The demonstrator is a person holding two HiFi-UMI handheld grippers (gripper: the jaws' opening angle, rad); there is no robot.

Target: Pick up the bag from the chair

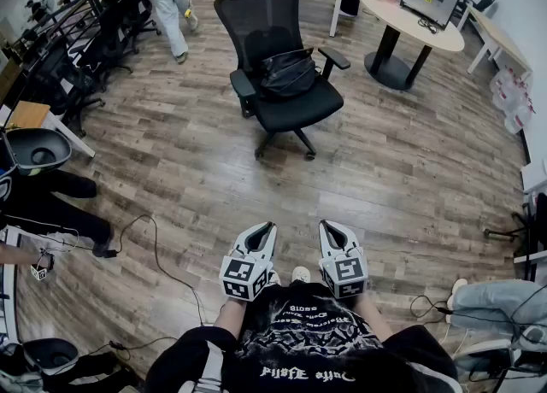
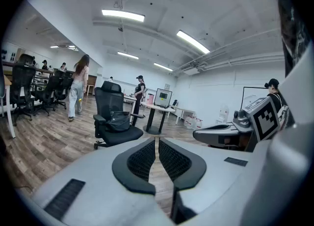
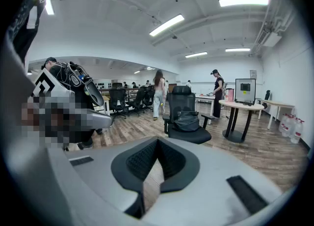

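Sitting on the chair (image 1: 301, 109), the bag (image 1: 288, 73) lies beyond left gripper (image 1: 268, 226) and right gripper (image 1: 330, 225), jaws pressed together.

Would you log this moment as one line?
stage: before pickup | bag: on chair seat | left claw: shut, empty | right claw: shut, empty
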